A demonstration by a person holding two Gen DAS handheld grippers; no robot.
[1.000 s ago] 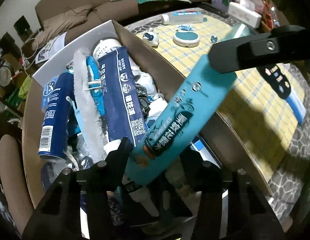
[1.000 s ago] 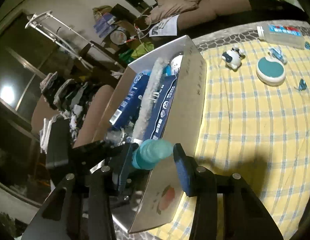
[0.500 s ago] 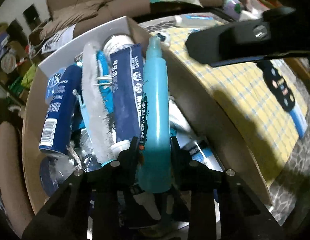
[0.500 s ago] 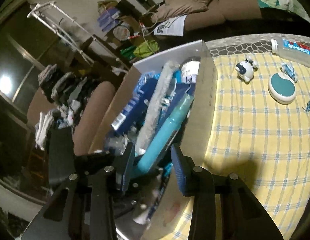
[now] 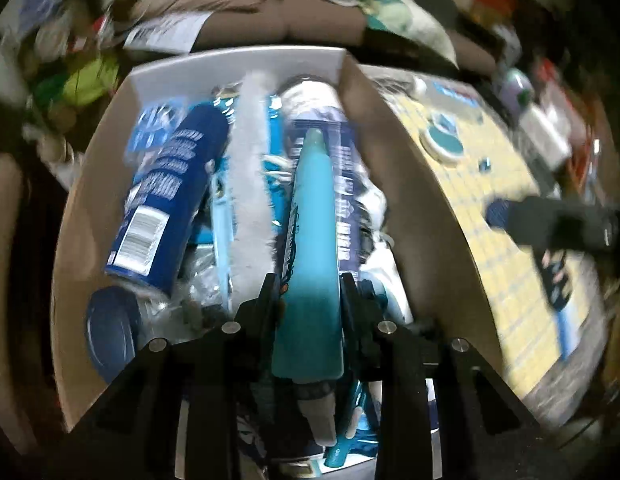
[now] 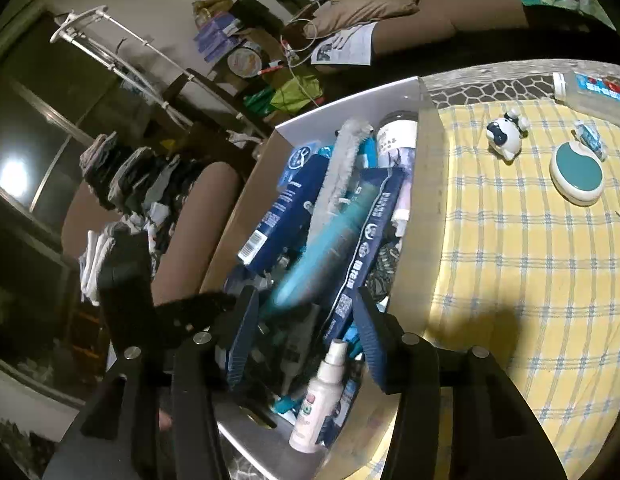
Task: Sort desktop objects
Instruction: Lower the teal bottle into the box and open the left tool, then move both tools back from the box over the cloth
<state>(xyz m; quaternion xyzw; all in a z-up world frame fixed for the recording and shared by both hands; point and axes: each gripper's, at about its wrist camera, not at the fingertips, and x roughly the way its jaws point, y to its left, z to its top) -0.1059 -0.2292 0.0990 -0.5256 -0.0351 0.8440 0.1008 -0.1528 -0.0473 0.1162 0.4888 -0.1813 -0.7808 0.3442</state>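
My left gripper (image 5: pixel 308 286) is shut on a teal bottle (image 5: pixel 311 248) and holds it lengthwise over the open cardboard box (image 5: pixel 413 184). The bottle also shows, blurred, in the right wrist view (image 6: pixel 329 248). My right gripper (image 6: pixel 304 312) is open and empty above the near end of the box (image 6: pixel 425 184). The box holds a dark blue spray can (image 5: pixel 170 196), a white brush (image 5: pixel 250 184), a navy pouch (image 6: pixel 373 236) and a small white spray bottle (image 6: pixel 321 396).
The yellow checked tablecloth (image 6: pixel 529 280) carries a round teal-topped case (image 6: pixel 577 178), a small panda figure (image 6: pixel 505 136) and a flat clear box (image 6: pixel 593 92). A sofa (image 6: pixel 409 12) and clutter lie behind the box. A chair (image 6: pixel 182 236) stands to its left.
The teal bottle has left the right gripper's jaws and swung in line with the box. The right gripper has drawn back and opened wider. The left gripper has lowered the bottle into the box.
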